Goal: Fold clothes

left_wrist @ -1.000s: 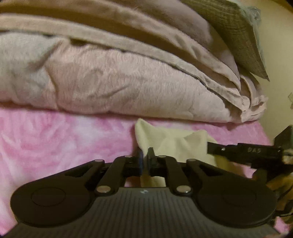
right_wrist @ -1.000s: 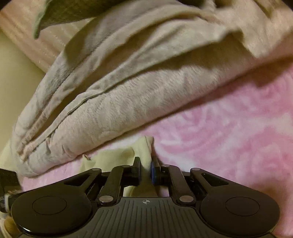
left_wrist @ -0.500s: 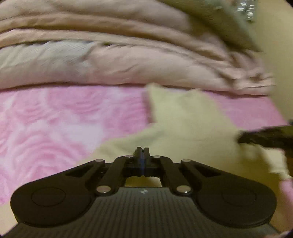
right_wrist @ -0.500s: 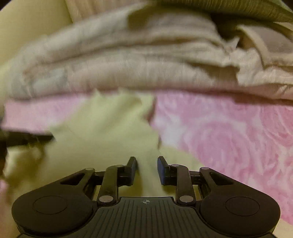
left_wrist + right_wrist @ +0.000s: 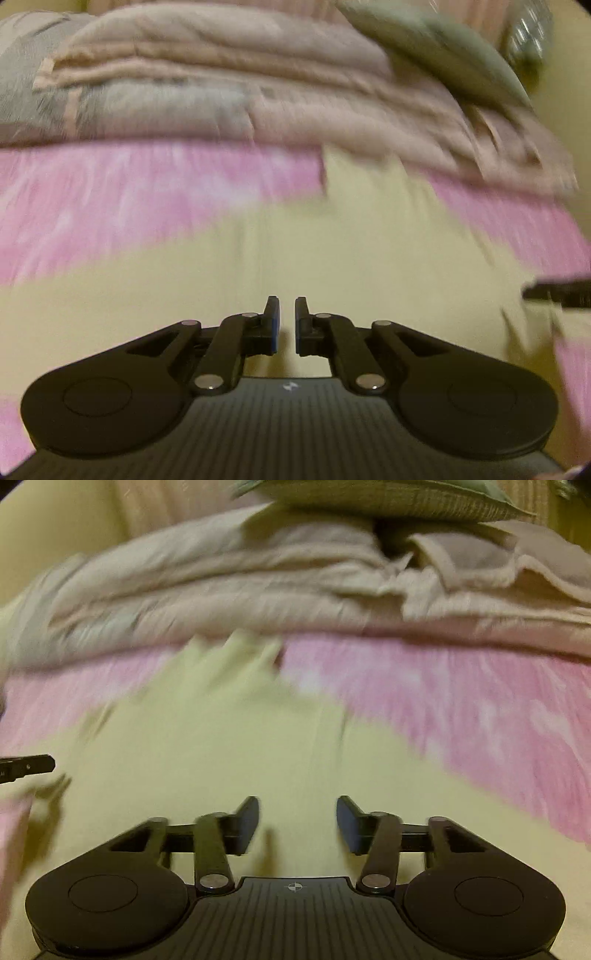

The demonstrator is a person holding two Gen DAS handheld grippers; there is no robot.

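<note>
A pale yellow garment (image 5: pixel 332 251) lies spread over the pink bedspread (image 5: pixel 110 206), blurred by motion. My left gripper (image 5: pixel 286 321) hovers above it, jaws opening to a narrow gap with nothing pinched between them. In the right wrist view the same garment (image 5: pixel 207 746) fills the foreground. My right gripper (image 5: pixel 297 819) is above it, jaws opening wide and empty. A finger of the right gripper (image 5: pixel 557 291) pokes in at the right edge of the left view. One finger of the left gripper (image 5: pixel 27 766) shows at the left edge of the right view.
A stack of folded beige and pink blankets (image 5: pixel 221 92) lies along the far side of the bed, with a green cushion (image 5: pixel 443 48) on top. The right view shows the same blankets (image 5: pixel 221 590) and cushion (image 5: pixel 369 494). Pink bedspread (image 5: pixel 461 701) lies to the right.
Both grippers drew back and up from the blankets, dragging the yellow garment out flat. The right jaws let go and widened; the left jaws went from shut to a narrow gap.
</note>
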